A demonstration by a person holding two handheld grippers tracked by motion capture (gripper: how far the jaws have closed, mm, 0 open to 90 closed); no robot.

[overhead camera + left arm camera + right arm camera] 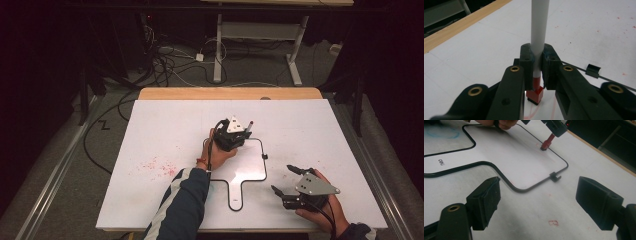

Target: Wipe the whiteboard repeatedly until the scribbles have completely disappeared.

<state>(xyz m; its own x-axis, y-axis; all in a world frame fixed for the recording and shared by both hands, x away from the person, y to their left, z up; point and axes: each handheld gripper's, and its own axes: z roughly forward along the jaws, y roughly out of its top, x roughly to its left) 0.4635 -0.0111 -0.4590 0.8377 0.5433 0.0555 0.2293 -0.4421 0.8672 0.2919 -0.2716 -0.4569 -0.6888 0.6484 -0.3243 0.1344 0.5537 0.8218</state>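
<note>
A small whiteboard (250,165) with a thin black frame and a handle lies mid-table, handle toward me. My left gripper (234,134) stands over its far left part, shut on a white marker (539,30). The marker is upright, and its red end (535,93) with a black pad touches the board (544,110) beside faint red strokes. My right gripper (290,180) hovers open right of the handle with nothing between its pads (486,200). In the right gripper view the board (511,152) lies ahead, and the red marker end (547,143) meets it near the far corner.
Red specks (160,167) stain the white tabletop left of the board. A black clip (554,177) sits on the board's frame. A wooden edge (230,93) bounds the table's far side, with cables and a desk frame on the floor beyond.
</note>
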